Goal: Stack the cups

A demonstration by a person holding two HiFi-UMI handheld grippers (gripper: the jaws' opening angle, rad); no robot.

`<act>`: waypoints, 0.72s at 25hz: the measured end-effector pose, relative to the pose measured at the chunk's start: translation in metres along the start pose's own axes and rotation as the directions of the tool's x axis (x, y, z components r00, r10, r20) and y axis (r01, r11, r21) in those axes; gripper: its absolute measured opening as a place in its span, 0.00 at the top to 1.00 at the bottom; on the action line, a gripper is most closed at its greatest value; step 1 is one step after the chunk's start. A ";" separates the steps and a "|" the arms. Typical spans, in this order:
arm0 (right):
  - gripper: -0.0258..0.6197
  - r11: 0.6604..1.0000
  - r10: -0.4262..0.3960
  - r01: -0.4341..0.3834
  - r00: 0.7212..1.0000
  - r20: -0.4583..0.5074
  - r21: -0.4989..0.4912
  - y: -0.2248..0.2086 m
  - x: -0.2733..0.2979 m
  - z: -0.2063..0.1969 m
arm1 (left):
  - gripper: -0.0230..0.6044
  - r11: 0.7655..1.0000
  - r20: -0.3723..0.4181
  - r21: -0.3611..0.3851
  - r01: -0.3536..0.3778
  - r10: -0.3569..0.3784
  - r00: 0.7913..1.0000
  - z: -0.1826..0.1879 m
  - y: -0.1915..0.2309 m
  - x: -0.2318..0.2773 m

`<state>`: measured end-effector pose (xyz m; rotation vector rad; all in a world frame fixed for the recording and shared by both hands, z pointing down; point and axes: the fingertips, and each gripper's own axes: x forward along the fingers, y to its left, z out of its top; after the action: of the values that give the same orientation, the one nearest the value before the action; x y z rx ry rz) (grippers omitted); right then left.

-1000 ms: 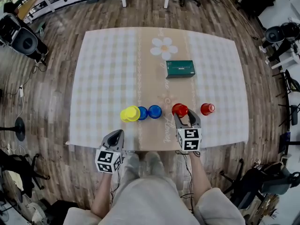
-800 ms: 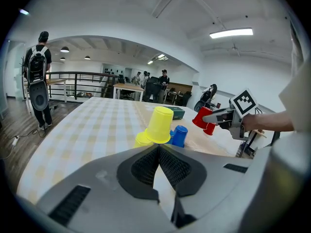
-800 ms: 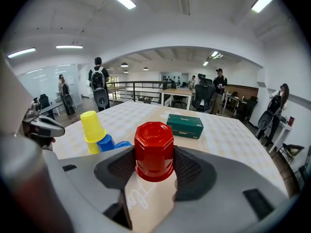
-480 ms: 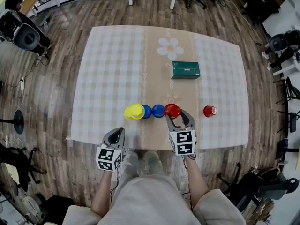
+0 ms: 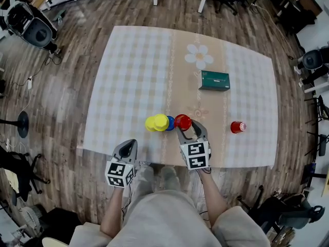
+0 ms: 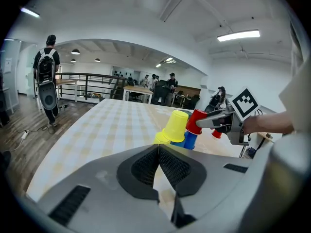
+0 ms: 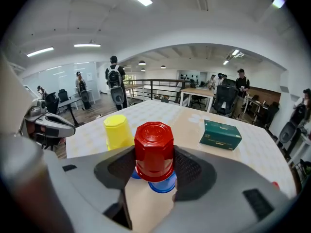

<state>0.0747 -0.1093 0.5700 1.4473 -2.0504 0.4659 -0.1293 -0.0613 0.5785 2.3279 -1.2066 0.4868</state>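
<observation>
My right gripper [image 5: 188, 129] is shut on an upside-down red cup [image 5: 182, 121] and holds it just over an upside-down blue cup [image 7: 163, 183]. That blue cup [image 5: 170, 123] is mostly hidden in the head view. Left of it are two yellow cups [image 5: 157, 122], one leaning on the other, with a second blue cup behind them. Another red cup [image 5: 237, 127] stands alone to the right. My left gripper [image 5: 128, 148] hangs shut and empty at the table's front edge. In the left gripper view the yellow cup [image 6: 176, 126] and the held red cup [image 6: 197, 122] show ahead.
A green box [image 5: 215, 80] lies further back on the checked tablecloth [image 5: 133, 76], right of centre. Office chairs and desks ring the table on the wooden floor. People stand far off in the room.
My right gripper has carried the red cup leftward, from beside the lone red cup's side to over the blue cup. The left gripper has stayed put.
</observation>
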 end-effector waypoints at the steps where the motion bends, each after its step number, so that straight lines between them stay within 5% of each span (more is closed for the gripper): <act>1: 0.60 1.000 0.005 -0.005 1.000 -0.001 -0.007 0.002 0.002 0.001 | 0.94 1.000 0.000 -0.003 -0.004 0.004 1.000 0.000 0.002 -0.001; 18: 0.58 0.999 0.025 -0.026 0.999 -0.024 -0.020 0.015 0.016 -0.001 | 0.94 1.000 0.004 -0.018 -0.016 0.016 1.000 -0.002 0.016 -0.004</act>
<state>0.0570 -0.1149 0.5820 1.3986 -2.0511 0.4691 -0.1450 -0.0652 0.5821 2.3067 -1.2270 0.4752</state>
